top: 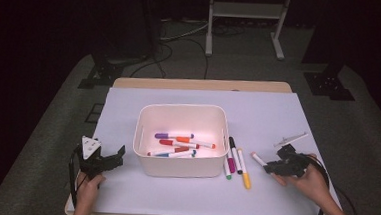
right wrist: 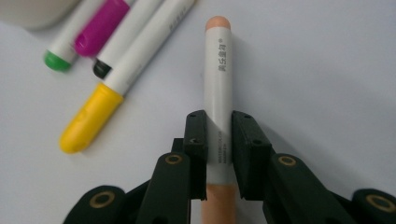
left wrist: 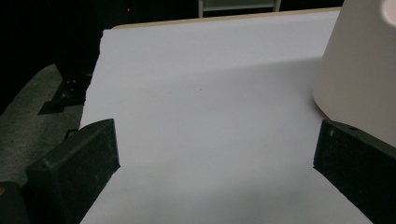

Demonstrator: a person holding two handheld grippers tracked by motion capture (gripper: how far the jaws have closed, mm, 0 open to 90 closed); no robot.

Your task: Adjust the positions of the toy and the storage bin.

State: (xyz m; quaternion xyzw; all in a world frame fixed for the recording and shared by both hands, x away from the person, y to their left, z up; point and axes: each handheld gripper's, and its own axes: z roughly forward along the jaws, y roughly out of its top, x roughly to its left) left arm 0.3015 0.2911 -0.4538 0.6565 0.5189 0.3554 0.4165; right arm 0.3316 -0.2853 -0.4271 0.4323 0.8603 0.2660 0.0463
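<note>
The right gripper [right wrist: 218, 135] has its two black jaws clamped on a peach marker [right wrist: 218, 84] — a white barrel with a pale peach end pointing away from the jaws and a peach cap behind them. A line of small grey characters runs along the barrel, ending in a registered-trademark sign; a second line of tiny print sits between the jaws, too small to read. In the high view the marker [top: 258, 159] sticks out of the right gripper [top: 270, 167] toward the table's middle, low over the white mat [top: 268, 117], right of the box.

Just beside it lie four loose markers: a yellow-capped marker [right wrist: 93, 116], a black-tipped marker [right wrist: 135, 46], a magenta-capped marker [right wrist: 100, 32] and a green-tipped marker [right wrist: 65, 53], fanned against the white box [top: 181, 137], which holds more markers [top: 181, 144].

The left gripper [left wrist: 215, 149] rests on the mat left of the box — jaws spread wide, nothing between them.
</note>
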